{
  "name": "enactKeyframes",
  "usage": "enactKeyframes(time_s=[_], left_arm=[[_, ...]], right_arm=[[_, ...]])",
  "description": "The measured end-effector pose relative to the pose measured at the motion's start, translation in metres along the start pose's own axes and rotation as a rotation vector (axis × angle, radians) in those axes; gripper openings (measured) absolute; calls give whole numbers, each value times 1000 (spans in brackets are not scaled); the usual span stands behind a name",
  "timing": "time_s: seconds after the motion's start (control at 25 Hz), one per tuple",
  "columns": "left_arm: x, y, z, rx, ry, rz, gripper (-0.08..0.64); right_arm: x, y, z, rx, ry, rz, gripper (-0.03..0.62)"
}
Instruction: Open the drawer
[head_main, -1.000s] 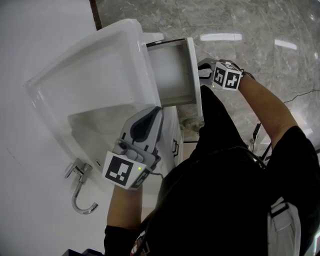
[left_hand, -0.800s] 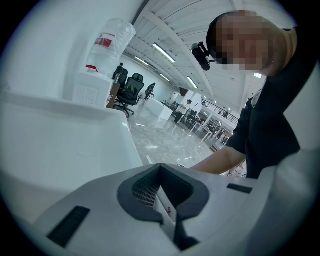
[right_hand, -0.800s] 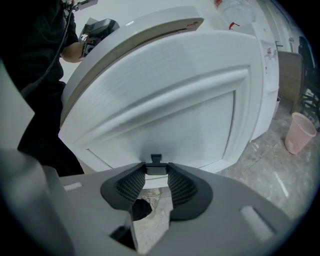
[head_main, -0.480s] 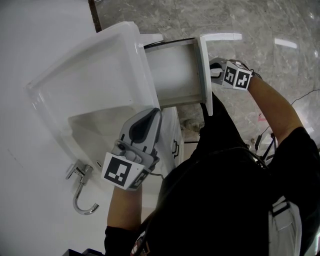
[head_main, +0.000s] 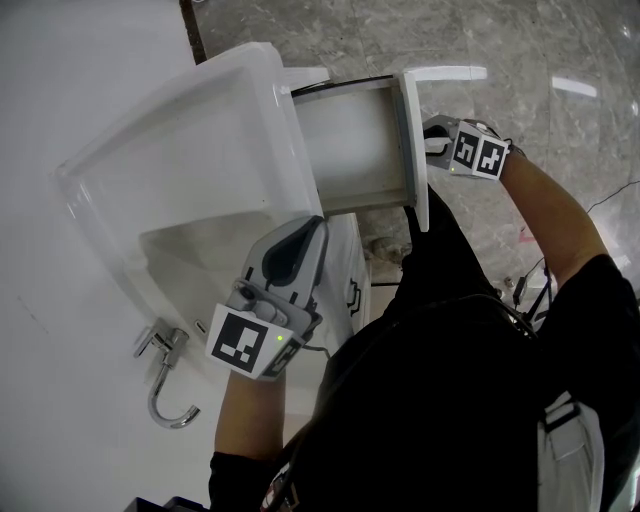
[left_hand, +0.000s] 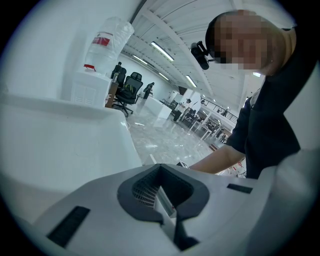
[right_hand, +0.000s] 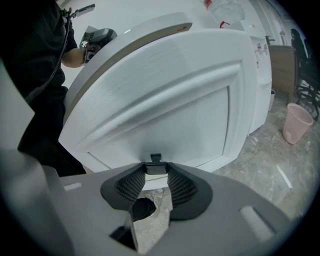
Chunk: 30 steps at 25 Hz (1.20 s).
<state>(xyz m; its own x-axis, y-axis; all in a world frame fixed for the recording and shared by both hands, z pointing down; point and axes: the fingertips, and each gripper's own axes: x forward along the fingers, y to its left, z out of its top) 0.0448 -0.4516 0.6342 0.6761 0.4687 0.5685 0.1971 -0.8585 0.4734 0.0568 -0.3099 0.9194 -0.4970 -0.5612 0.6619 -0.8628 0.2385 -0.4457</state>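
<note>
Standing pulled out from under the white washbasin (head_main: 150, 160), the drawer (head_main: 350, 150) has its front panel (head_main: 413, 170) right against the right claw (head_main: 435, 150). Its box runs lengthwise out of the cabinet towards the person, with the panel facing that claw. The right claw is pinched on the small dark handle (right_hand: 155, 159) at the panel's edge. The left claw (head_main: 308, 232) is pressed together and empty, by the basin's rim.

1 drawer (head_main: 350, 140), 2 hand-held grippers, L (head_main: 305, 232) & R (head_main: 432, 140), 1 basin (head_main: 190, 150), 1 tap (head_main: 163, 380), 1 pink bin (right_hand: 298, 122)
</note>
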Motion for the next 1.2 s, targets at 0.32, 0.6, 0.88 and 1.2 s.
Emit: enactKeyframes(time_s=[0.32, 0.6, 0.88, 1.2], left_arm=[[-1, 0, 0, -2, -8, -14, -9], [-2, 3, -3, 4, -2, -2, -9], [-2, 1, -4, 6, 7, -11, -9], [-5, 2, 1, 1, -21, 7, -9]], right_arm=[[1, 0, 0, 25, -13, 13, 137], [1, 0, 1, 47, -25, -1, 135], [0, -1, 0, 65, -32, -15, 135], [3, -1, 1, 13, 28, -32, 140]])
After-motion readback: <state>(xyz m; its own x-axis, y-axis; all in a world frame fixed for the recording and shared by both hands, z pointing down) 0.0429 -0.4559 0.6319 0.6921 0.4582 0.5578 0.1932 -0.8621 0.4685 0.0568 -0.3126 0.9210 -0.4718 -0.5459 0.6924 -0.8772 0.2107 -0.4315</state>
